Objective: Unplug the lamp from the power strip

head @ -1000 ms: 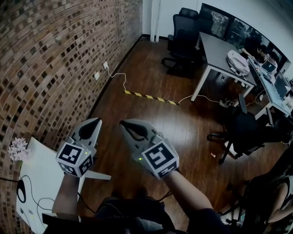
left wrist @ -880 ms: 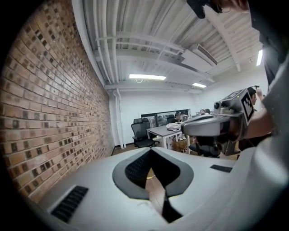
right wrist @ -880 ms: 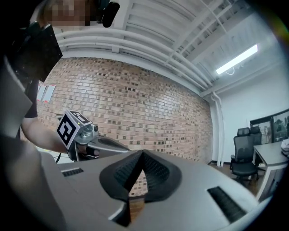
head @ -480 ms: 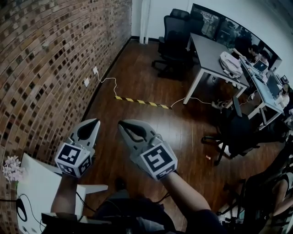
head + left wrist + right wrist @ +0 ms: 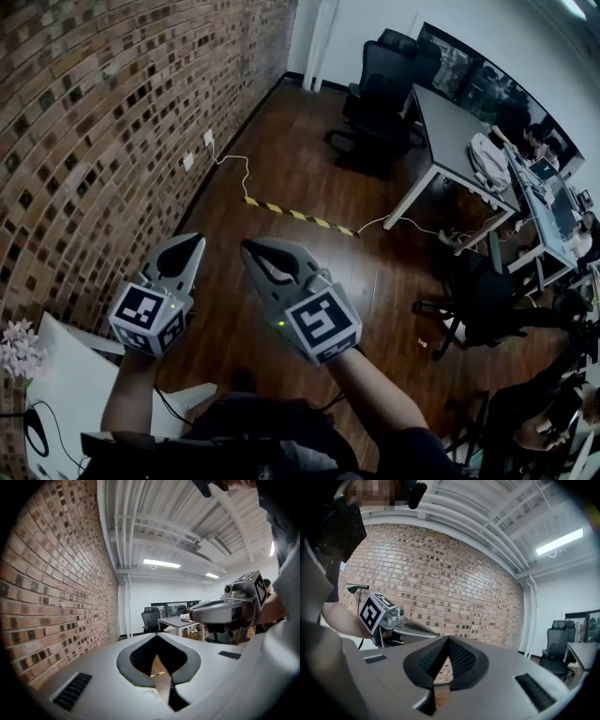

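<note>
I find no lamp or power strip that I can name with certainty. A black loop with a thin black cord point(image 5: 36, 427) lies on the white table point(image 5: 66, 384) at the lower left. My left gripper point(image 5: 192, 242) is held up above the wooden floor, jaws shut with nothing between them; its tips point(image 5: 157, 636) meet in the left gripper view. My right gripper point(image 5: 248, 247) hangs close beside it, also shut and empty, with its tips point(image 5: 447, 639) touching. Each gripper shows in the other's view: the right gripper point(image 5: 199, 615) and the left gripper point(image 5: 426, 632).
A brick wall point(image 5: 94, 112) runs along the left, with a wall socket and a white cable point(image 5: 230, 161) trailing onto the floor. Yellow-black tape point(image 5: 300, 217) crosses the floor. Pale flowers point(image 5: 19, 352) stand by the table. Office chairs point(image 5: 384, 103), a grey desk point(image 5: 459, 122) and seated people are at the right.
The head view has swung a little, so the white table shows less at the lower left. Both grippers stay side by side, shut, and sit slightly lower in the view.
</note>
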`<control>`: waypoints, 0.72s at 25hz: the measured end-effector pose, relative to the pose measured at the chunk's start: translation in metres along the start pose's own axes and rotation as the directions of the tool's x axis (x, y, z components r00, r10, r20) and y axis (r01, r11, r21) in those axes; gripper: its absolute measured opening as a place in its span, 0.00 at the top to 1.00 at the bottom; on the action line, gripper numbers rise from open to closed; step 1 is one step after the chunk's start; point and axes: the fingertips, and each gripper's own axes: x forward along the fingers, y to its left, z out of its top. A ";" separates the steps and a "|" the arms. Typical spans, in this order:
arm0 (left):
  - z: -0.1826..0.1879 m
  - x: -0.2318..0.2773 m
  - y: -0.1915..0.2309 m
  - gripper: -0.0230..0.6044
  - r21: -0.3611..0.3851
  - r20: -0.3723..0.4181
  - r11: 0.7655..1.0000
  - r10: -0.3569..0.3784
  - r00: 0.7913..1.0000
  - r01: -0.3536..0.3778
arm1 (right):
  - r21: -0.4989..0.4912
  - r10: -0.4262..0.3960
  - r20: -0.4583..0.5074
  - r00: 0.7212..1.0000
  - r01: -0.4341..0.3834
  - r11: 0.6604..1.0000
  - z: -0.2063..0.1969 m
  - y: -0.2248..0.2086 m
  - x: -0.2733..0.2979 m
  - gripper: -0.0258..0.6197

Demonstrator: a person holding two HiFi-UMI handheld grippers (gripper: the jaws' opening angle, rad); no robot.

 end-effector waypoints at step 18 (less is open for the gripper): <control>-0.024 0.006 0.092 0.97 -0.037 -0.096 0.960 0.272 0.957 -0.277 | 0.038 0.267 0.033 0.963 -0.269 0.963 -0.019 -0.019 0.102 0.96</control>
